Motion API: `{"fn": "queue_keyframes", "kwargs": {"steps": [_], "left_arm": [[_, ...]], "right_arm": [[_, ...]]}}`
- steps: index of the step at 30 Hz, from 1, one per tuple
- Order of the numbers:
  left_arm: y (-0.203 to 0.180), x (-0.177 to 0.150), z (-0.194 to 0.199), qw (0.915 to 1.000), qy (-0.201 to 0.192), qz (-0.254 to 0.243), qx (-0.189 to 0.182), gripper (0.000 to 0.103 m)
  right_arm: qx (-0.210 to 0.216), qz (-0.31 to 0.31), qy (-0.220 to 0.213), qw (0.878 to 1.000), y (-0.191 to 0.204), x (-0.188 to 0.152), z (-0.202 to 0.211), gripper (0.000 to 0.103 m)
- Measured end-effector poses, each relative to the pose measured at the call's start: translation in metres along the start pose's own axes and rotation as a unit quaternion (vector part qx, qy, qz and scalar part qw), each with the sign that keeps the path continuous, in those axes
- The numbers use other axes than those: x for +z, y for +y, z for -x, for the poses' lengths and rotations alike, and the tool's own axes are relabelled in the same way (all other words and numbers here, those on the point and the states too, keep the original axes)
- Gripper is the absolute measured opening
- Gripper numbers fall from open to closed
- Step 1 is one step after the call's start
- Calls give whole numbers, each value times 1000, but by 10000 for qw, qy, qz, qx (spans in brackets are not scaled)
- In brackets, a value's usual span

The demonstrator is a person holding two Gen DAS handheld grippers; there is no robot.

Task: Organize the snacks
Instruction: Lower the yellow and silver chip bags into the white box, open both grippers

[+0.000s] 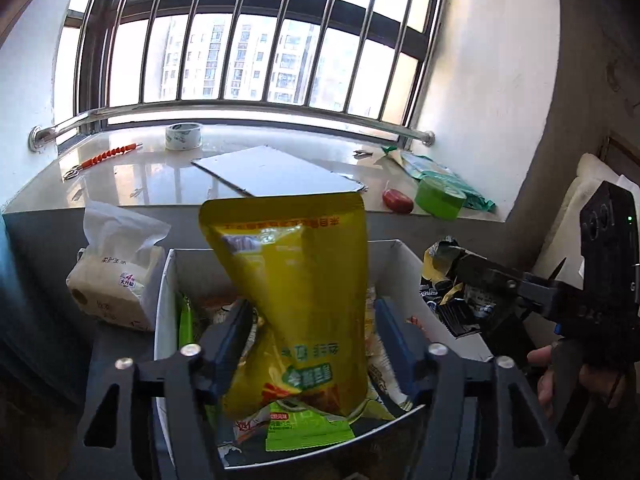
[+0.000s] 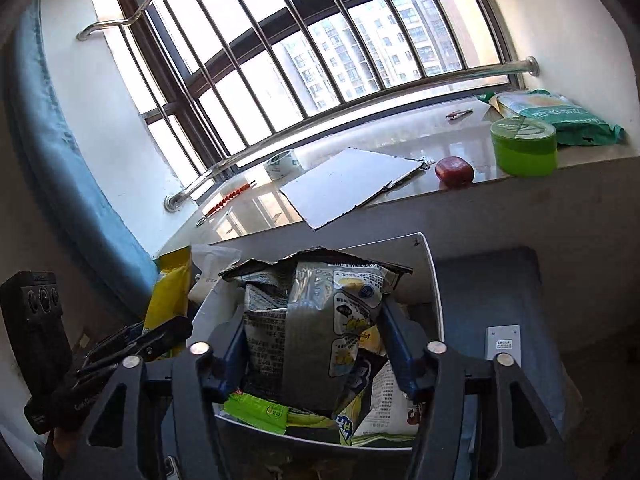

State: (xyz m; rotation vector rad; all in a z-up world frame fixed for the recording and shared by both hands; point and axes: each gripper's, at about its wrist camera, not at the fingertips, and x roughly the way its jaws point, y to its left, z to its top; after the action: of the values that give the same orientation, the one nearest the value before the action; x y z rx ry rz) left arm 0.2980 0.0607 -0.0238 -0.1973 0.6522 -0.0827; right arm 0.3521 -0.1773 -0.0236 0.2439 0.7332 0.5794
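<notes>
Between left jaws, yellow pouch (image 1: 292,300).

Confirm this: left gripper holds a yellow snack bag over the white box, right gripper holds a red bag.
Not quite. The right gripper holds a silver-grey snack bag, not red, as the right wrist view shows. The left gripper does hold the yellow snack bag over the white box.

White box (image 1: 404,258) on grey surface (image 2: 500,276)
</notes>
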Motion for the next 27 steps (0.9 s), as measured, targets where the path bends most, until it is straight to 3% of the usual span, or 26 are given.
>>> {"fn": "queue_keyframes", "kwargs": {"steps": [1, 4, 7, 15, 18, 21, 27], "left_arm": [[5, 1, -4, 9998, 77, 150, 53, 103], [15, -5, 9, 9994, -54, 290, -170, 103], [12, -10, 25, 9997, -221, 84, 30, 103], [6, -22, 85, 9976, -655, -199, -84, 103], [-8, -39, 123, 9936, -946, -559, -260, 103], [-23, -60, 154, 9890, -1230, -811, -116, 103], [-37, -111, 182, 9895, -1132, -880, -158, 103]], "right_arm": [[-74, 116, -19, 9999, 2, 0, 0, 103], [-302, 437, -183, 9984, 8, -2, 8, 103], [-384, 503, -284, 9976, 9, -5, 18, 103], [-127, 469, -452, 9978, 14, -15, 51, 103], [35, 580, -654, 9962, 21, -23, 78, 103], [127, 685, -791, 9944, 26, -38, 105, 103], [325, 831, -1108, 9898, 34, -88, 155, 103]]}}
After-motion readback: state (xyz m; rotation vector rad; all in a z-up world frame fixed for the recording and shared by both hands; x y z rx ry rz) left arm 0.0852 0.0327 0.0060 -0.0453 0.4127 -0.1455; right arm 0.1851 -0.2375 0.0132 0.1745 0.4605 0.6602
